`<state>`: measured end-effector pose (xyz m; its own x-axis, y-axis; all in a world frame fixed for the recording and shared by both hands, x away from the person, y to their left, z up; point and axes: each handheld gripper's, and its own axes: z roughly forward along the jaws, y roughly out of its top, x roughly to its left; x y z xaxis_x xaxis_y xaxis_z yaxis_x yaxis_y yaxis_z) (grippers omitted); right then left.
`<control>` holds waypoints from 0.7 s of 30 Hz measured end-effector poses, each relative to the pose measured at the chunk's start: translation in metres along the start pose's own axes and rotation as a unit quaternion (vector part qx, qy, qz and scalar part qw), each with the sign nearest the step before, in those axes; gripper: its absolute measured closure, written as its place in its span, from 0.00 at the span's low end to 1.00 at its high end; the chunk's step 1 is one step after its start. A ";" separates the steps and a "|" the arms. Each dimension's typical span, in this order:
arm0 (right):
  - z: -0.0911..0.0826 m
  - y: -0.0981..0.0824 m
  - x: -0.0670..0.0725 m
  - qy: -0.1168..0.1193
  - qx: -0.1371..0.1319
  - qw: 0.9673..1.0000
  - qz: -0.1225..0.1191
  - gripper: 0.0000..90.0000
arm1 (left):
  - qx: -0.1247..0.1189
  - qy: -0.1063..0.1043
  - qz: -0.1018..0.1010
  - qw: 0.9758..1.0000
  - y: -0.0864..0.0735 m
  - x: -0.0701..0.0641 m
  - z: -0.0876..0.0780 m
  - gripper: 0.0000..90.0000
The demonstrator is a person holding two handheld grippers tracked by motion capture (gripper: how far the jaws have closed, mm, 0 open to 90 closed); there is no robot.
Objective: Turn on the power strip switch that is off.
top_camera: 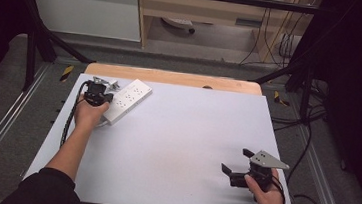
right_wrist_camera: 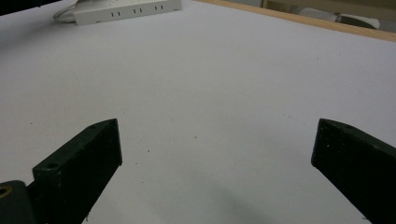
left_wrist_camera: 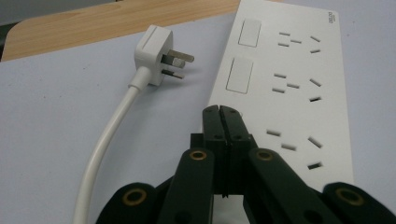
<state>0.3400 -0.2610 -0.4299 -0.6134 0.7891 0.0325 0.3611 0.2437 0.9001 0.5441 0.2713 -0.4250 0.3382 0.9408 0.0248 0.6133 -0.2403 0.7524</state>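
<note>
Item: white power strip [top_camera: 126, 100], lying flat at the far left of the pale surface [top_camera: 179, 147], near the wooden edge. Its top face carries rows of socket slots and two blank rectangular covers. Small grey printing sits at one corner, too small to read.

Item: white three-pin plug [left_wrist_camera: 156, 57] on a thick white cable [left_wrist_camera: 105, 144], lying loose on the surface just beside the strip, pins pointing toward it, unplugged.

Left tongs [left_wrist_camera: 219, 112]: pressed together with nothing between them, tips over the strip's near edge; whether they touch it cannot be told.

Right tongs [top_camera: 235, 167]: spread wide, holding nothing, low over bare surface at the near right, well apart from the strip.

Step in hand, as judged: steadying or nudging the strip with the closed left tips. The next move likely calls for opening those tongs to take up the plug, lining its pins with a socket.
</note>
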 end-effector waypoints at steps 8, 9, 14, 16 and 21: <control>0.000 0.000 0.000 0.001 0.001 1.000 0.000 0.02 | 0.000 0.001 0.001 1.000 0.000 0.000 0.000 1.00; 0.000 0.000 0.000 0.001 0.001 1.000 0.001 0.02 | 0.000 0.001 0.001 1.000 0.000 -0.001 0.000 1.00; 0.000 0.000 0.000 0.001 0.001 1.000 0.000 0.02 | -0.001 0.001 0.003 1.000 0.000 -0.001 0.000 1.00; 0.000 0.000 0.000 0.000 0.001 1.000 0.001 0.02 | 0.000 0.002 0.003 1.000 0.000 -0.001 0.000 1.00; 0.000 0.000 0.000 0.000 0.001 1.000 0.000 0.02 | -0.002 0.001 0.002 1.000 0.000 -0.001 0.001 1.00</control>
<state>0.3401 -0.2608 -0.4301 -0.6138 0.7888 0.0321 0.3619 0.2450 0.8995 0.5439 0.2701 -0.4257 0.3389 0.9404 0.0283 0.6097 -0.2424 0.7546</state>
